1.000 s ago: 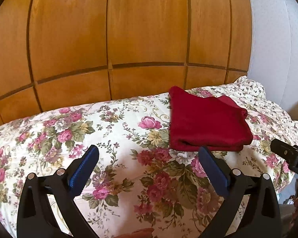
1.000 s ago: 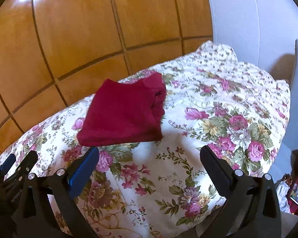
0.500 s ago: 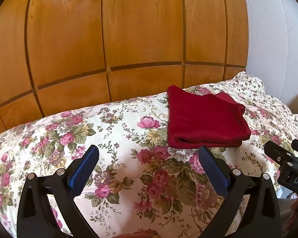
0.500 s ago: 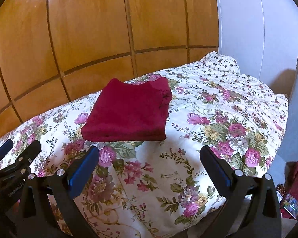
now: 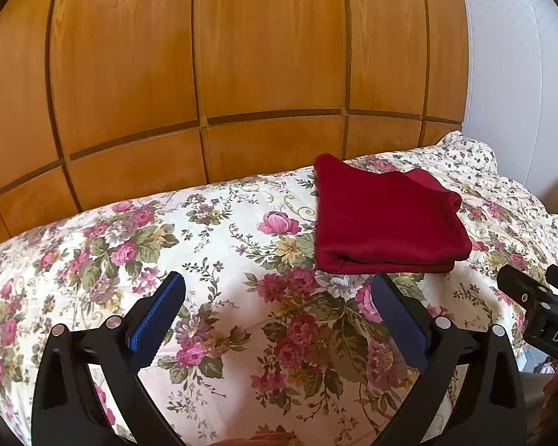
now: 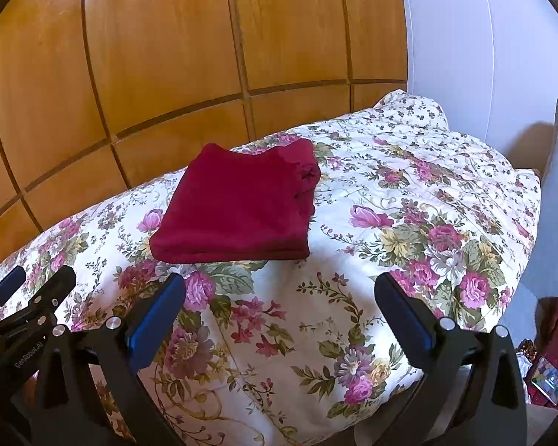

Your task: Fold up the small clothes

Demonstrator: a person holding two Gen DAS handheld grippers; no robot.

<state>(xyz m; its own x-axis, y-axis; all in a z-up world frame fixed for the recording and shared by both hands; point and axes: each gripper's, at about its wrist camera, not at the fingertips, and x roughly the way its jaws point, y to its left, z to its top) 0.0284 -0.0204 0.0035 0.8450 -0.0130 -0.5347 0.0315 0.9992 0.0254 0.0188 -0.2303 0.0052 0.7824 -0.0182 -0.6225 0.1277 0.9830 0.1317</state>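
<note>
A dark red garment [image 5: 383, 219] [image 6: 241, 208] lies folded into a neat rectangle on the floral bedspread [image 5: 212, 260] [image 6: 409, 223], toward the far side. My left gripper [image 5: 279, 304] is open above the near part of the bed, short of the garment and a little to its left, with nothing between its blue pads. My right gripper [image 6: 279, 304] is open too, short of the garment and to its right, holding nothing. Each gripper shows at the edge of the other's view.
Wooden wardrobe panels [image 5: 241, 55] rise right behind the bed. A white wall [image 6: 483, 37] stands at the right. A grey upholstered edge [image 6: 554, 186] borders the bed's right side, with red cloth and a phone [image 6: 550, 379] low beside it.
Both grippers have drawn back and tilted a little, so the folded garment sits farther off in each view. The garment itself has not moved. Both grippers stay open.
</note>
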